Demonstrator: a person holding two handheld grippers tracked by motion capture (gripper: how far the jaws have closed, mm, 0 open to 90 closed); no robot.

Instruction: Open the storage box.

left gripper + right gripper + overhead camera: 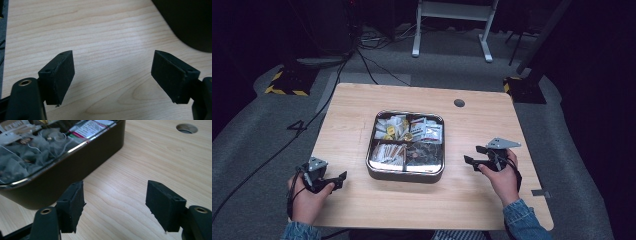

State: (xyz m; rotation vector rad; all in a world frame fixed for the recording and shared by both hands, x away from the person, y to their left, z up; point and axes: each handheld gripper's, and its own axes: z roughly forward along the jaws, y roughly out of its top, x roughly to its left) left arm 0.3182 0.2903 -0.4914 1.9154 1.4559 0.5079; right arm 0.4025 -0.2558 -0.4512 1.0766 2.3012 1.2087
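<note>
A square metal tin (404, 175) with several compartments sits in the middle of the wooden table (492, 125). It holds paper sachets (397, 127) at the back and mesh tea bags (30, 152) in the near right compartment. My left gripper (341, 180) rests at the table's front left, pointing towards the tin. Its jaws stand open over bare wood (112, 75). My right gripper (472, 155) hovers just right of the tin, open, with nothing between its pads (115, 202). The tin's dark side wall (75, 167) lies close to its left jaw.
A round cable hole (459, 103) lies in the tabletop behind the tin, also ahead of the right gripper (186, 128). A dark rounded shape (190, 22) fills the left gripper view's upper right corner. Cables and a white desk frame (452, 25) stand on the grey floor beyond.
</note>
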